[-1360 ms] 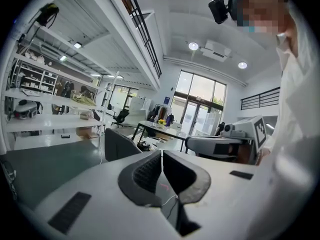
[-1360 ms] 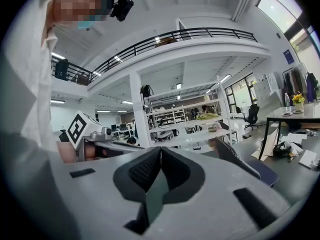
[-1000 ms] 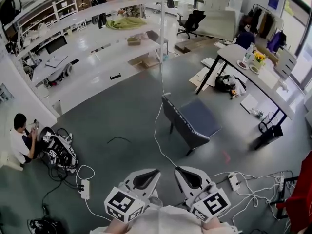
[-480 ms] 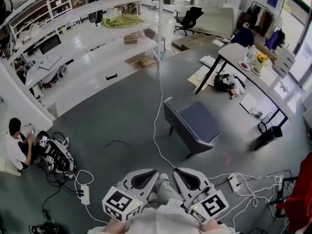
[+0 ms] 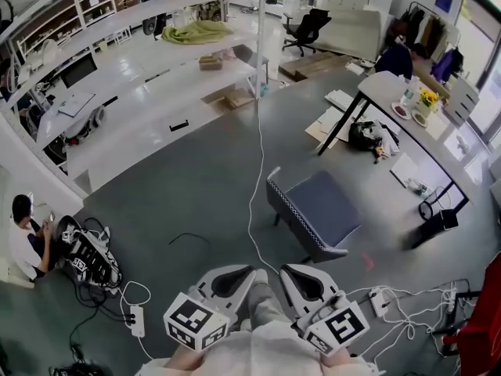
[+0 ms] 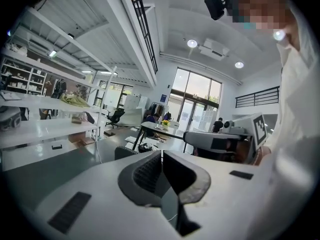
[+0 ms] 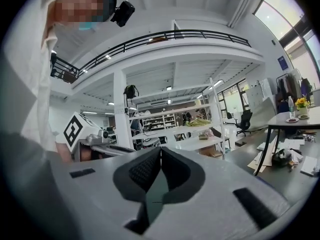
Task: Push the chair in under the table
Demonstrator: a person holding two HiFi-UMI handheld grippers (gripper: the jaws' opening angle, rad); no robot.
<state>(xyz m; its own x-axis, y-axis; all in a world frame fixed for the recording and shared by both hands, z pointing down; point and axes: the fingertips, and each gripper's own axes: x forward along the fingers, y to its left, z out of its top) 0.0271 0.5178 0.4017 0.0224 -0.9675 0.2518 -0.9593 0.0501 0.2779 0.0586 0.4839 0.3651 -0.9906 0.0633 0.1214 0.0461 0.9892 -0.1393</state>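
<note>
A dark blue-grey chair [image 5: 317,212] stands on the grey floor, its back turned toward me, apart from the white table [image 5: 423,124] at the right. Both grippers are held side by side low in the head view, well short of the chair. My left gripper [image 5: 249,271] is shut with nothing between its jaws. My right gripper [image 5: 285,270] is shut and empty too. In the left gripper view the chair's back [image 6: 125,152] shows just over the jaws, with the table [image 6: 165,129] beyond it.
A white cable [image 5: 256,171] runs across the floor past the chair's left side. Power strips and cords [image 5: 380,300] lie on the floor near my feet. A person [image 5: 23,237] sits at the left by equipment. Long white shelves [image 5: 149,61] fill the back left.
Both grippers have moved forward together toward the chair, which now sits nearer and lower in the head view. Their jaws have stayed shut.
</note>
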